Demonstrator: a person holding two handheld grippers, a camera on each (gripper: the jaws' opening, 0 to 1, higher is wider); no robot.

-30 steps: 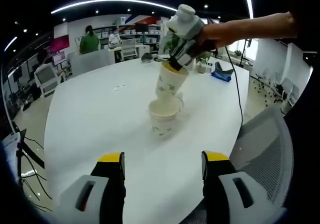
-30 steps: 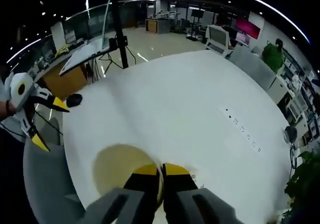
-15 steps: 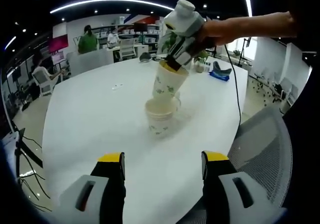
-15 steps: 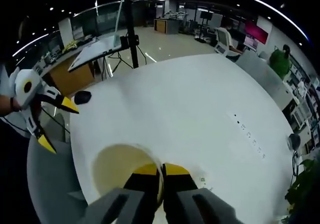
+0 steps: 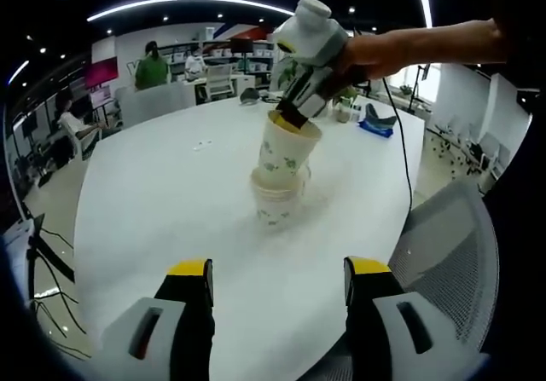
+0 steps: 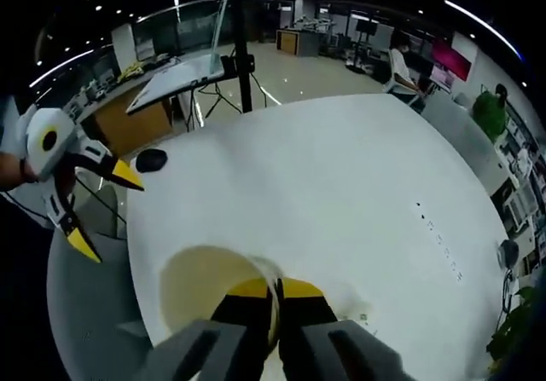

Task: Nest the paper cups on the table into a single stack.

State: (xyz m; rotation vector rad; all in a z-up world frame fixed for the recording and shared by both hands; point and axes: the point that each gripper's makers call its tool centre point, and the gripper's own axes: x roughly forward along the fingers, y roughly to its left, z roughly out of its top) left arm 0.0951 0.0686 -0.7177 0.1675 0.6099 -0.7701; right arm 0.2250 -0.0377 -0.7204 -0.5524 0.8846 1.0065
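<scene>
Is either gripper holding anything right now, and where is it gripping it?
The right gripper pinches the upper paper cup by its rim; the left gripper holds nothing.

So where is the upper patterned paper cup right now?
In the left gripper view, the upper patterned paper cup is centre-right over the white table, pinched by the right hand-held gripper, entering the lower cup.

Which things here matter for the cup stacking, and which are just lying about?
Job:
- upper paper cup, rim pinched by right tool
- lower paper cup on the white table
- left tool, open, idle

Lying about:
- blue item
- potted plant
- mesh chair
</scene>
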